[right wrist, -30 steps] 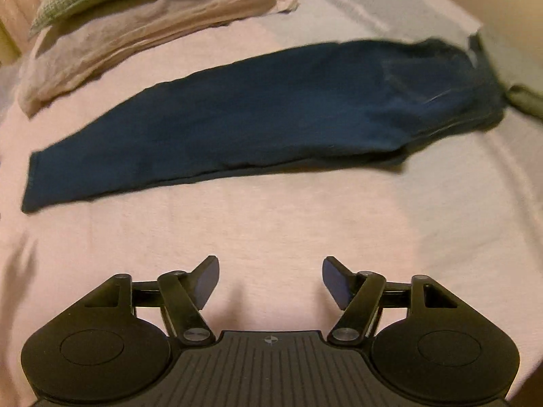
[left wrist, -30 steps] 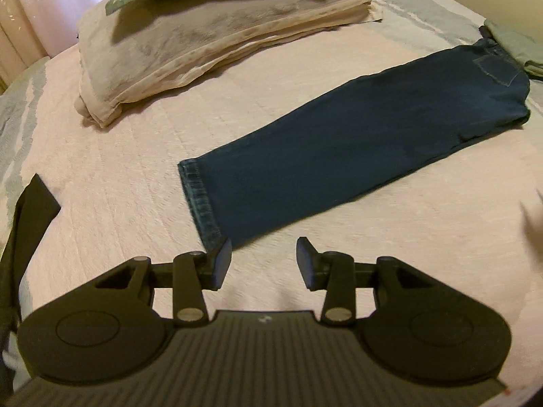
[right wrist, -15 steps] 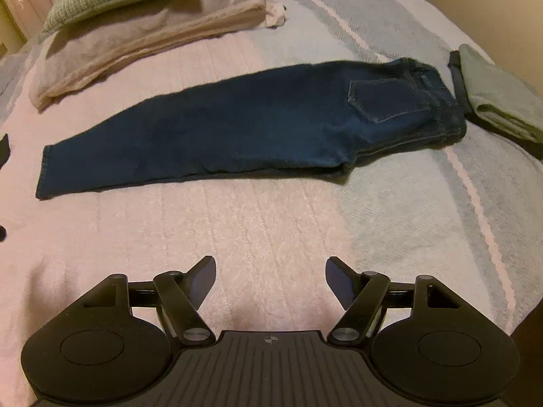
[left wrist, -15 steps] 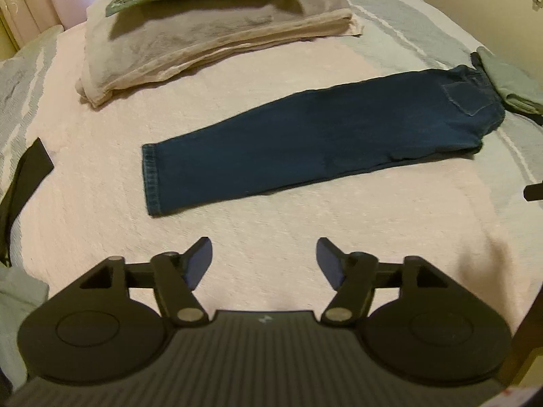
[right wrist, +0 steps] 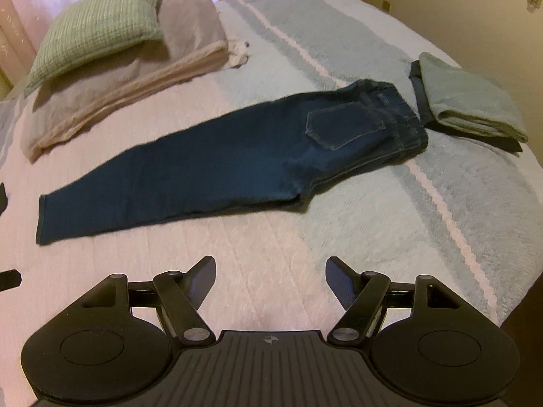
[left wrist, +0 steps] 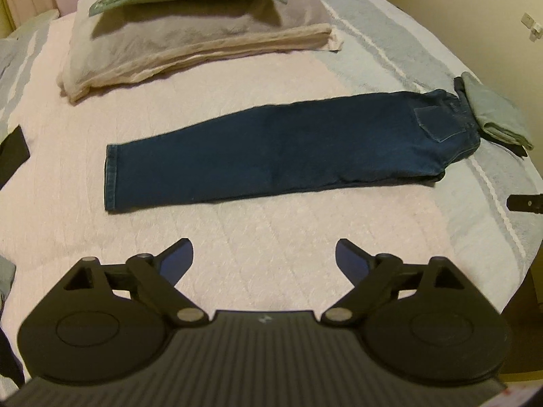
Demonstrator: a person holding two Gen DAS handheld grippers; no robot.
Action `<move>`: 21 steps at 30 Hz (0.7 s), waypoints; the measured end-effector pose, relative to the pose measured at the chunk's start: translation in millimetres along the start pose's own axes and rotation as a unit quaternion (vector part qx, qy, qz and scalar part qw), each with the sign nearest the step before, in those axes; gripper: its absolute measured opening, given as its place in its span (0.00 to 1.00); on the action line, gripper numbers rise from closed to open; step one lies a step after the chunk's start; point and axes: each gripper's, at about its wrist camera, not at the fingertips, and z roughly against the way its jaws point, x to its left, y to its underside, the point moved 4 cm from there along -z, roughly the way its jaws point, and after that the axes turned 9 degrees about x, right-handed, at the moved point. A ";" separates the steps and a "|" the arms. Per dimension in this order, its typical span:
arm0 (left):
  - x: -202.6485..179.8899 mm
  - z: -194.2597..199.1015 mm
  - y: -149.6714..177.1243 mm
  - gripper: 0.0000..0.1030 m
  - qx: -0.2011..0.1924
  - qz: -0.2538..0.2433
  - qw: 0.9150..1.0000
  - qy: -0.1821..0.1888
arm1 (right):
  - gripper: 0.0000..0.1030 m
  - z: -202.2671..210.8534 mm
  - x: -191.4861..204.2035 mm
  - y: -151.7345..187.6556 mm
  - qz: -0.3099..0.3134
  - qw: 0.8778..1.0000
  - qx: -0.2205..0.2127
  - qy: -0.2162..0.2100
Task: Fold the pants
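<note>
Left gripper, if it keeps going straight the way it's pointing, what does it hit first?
Probably the pink bedspread just ahead of the open left gripper; beyond that lie the jeans, though depth is unclear.

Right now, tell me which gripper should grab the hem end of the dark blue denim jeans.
Left, probably. The left gripper sits open nearer the hem of the dark blue denim jeans; the right gripper, also open, faces their waistband.

Plenty of bare bedspread (left wrist: 258,237) in front of the jeans (left wrist: 278,149) — easy approach from the near side. Waistband end is crowded though, folded green cloth (right wrist: 471,101) touching it — pillow stack (left wrist: 190,34) sits well behind.
</note>
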 end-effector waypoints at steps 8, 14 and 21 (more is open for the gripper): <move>3.2 6.4 1.8 0.96 -0.017 0.021 0.999 -0.022 | 0.67 -2.9 0.5 -5.4 0.017 1.000 -0.009 -0.019; 41.7 8.7 17.0 0.96 -0.008 0.044 0.997 -0.059 | 0.67 -24.1 62.4 0.3 0.131 0.989 -0.028 -0.056; 124.9 0.7 17.1 0.96 -0.007 0.053 0.995 -0.084 | 0.67 -48.7 201.2 19.4 0.329 0.938 -0.059 -0.089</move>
